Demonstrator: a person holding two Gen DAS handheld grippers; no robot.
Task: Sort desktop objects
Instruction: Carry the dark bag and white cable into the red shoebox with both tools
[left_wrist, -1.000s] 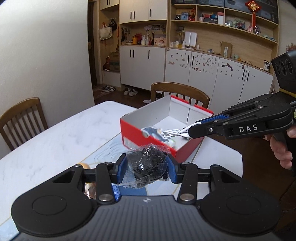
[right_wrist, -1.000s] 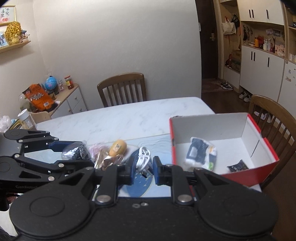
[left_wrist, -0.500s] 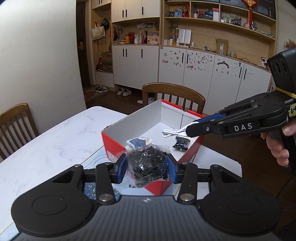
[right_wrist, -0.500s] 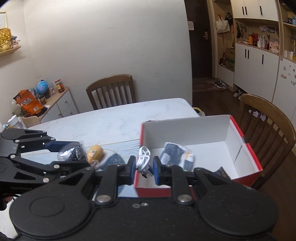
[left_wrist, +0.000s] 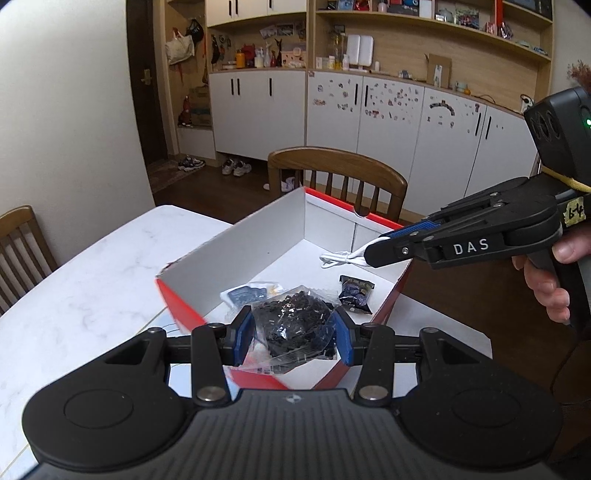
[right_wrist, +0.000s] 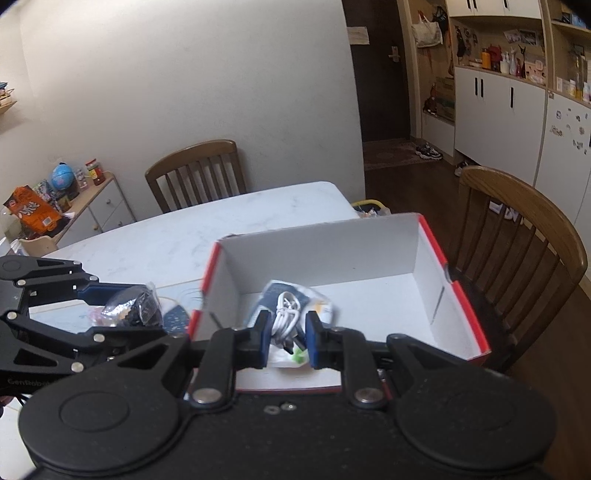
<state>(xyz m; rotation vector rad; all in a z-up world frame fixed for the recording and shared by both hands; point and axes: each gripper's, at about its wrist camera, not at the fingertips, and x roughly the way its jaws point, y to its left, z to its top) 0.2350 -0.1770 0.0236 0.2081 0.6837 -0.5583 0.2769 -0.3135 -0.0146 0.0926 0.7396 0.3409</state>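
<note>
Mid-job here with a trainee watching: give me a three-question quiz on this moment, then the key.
1. True or false: the left gripper is shut on a clear bag of black bits.
2. What does the right gripper hold? A) white cable B) yellow toy C) nothing
3. Fill in: a dark packet already lies inside the red ____.

Key: 1 true; 2 A, the white cable; 3 box.
</note>
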